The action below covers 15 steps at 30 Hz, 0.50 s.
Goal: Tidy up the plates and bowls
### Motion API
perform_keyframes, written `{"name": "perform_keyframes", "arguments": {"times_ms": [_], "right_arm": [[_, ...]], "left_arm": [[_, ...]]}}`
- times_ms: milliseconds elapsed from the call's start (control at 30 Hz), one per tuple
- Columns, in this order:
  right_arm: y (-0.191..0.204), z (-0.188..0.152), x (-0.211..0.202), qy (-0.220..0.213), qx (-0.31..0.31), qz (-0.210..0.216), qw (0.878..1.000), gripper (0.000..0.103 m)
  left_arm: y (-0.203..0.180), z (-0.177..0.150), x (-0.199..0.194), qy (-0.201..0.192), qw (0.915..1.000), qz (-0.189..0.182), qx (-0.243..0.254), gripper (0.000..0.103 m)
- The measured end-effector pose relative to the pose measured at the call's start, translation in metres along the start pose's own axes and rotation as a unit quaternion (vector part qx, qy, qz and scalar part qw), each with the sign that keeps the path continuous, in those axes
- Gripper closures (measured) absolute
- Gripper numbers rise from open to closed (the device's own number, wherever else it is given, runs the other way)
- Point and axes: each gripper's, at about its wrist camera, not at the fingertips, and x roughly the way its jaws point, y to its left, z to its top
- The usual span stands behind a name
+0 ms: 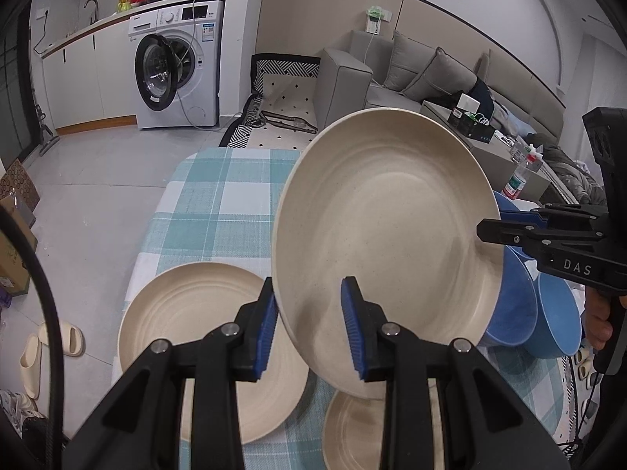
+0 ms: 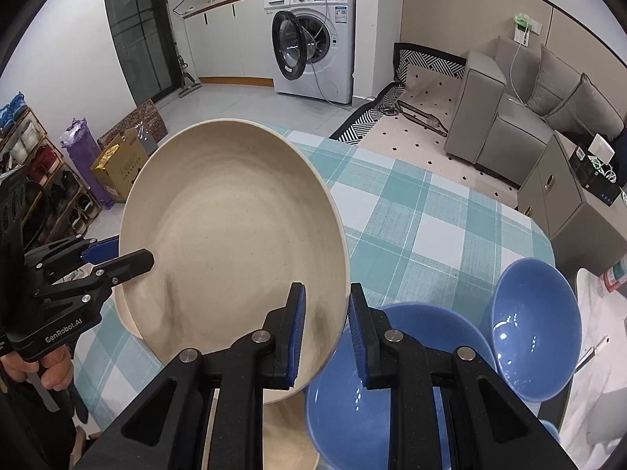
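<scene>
Left wrist view: both the left claw (image 1: pixel 309 327) and right claw (image 1: pixel 491 231) are gripping a tilted cream plate (image 1: pixel 384 243) mid-frame, seemingly steadying it for stacking.

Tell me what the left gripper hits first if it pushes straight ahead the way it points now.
Probably nothing new: the left gripper already straddles the rim of the raised beige plate, so it would slide deeper onto it. Beyond lies the checked tablecloth, though depth is hard to judge.
</scene>
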Motion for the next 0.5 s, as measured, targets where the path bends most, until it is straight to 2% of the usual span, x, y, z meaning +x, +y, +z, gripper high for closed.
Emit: {"name": "perform_keyframes", "arguments": {"times_ms": [500], "right_arm": [[0.009, -0.049, -0.034, -0.014, 0.003, 0.002, 1.0, 0.081]], "left_arm": [[-0.018, -0.039, -0.02, -0.002, 0.9998, -0.011, 0.014, 0.072]]}}
